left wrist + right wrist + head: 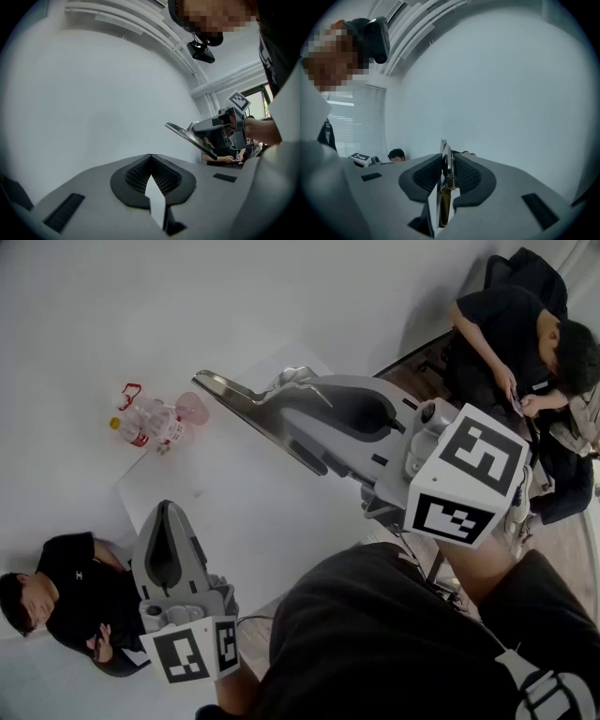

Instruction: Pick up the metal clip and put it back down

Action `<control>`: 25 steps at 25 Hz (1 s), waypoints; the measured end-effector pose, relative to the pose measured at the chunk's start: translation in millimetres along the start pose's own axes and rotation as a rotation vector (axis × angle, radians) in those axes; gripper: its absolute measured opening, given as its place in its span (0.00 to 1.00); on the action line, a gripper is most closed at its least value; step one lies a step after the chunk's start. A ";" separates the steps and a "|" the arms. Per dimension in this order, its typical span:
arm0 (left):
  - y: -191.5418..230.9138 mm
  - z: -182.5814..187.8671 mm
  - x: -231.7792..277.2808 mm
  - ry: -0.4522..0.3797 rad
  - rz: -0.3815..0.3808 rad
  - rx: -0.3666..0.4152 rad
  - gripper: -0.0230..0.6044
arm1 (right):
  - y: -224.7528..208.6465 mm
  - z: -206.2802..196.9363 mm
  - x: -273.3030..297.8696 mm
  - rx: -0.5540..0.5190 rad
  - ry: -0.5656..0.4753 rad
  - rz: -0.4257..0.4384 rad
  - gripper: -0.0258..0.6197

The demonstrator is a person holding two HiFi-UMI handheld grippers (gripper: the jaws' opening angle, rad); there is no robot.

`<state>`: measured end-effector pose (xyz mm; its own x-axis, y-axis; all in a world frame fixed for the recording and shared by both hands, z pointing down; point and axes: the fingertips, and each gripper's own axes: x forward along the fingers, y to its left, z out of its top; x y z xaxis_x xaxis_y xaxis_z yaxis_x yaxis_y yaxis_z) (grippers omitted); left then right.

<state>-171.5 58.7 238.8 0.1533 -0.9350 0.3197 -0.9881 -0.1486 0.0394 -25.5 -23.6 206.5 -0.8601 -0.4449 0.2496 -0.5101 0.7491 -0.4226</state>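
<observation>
The metal clip (228, 389) is a long shiny piece held up in the air above the white table (253, 521). My right gripper (281, 399) is shut on it, and its thin end juts out past the fingertips toward the upper left. In the right gripper view the clip (445, 164) stands edge-on with its spring showing, pinched between the ribbed pads of the right gripper (446, 157). The left gripper view shows that clip (183, 133) from the side. My left gripper (167, 512) hovers lower left, shut with nothing in it, and in its own view its jaws meet at the tips (151, 157).
Plastic bottles (148, 424) and a pink cup (193, 408) stand at the table's far left part. One person sits at upper right (511, 334), another at lower left (66, 601). My dark clothing (394, 634) fills the lower middle of the head view.
</observation>
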 end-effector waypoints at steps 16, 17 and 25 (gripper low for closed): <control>-2.5 6.2 2.5 0.023 -0.015 -0.047 0.07 | -0.4 -0.8 -1.0 0.031 0.029 0.001 0.18; -3.2 7.2 2.9 0.022 -0.015 -0.043 0.07 | -0.4 -1.3 -1.1 0.031 0.031 0.003 0.18; -6.2 14.8 4.0 0.034 -0.012 -0.038 0.07 | 3.4 1.0 -1.9 0.037 0.049 0.030 0.18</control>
<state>-164.6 51.1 225.9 0.1654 -0.9218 0.3507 -0.9860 -0.1469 0.0791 -25.6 -20.7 203.8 -0.8747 -0.3970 0.2782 -0.4842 0.7428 -0.4624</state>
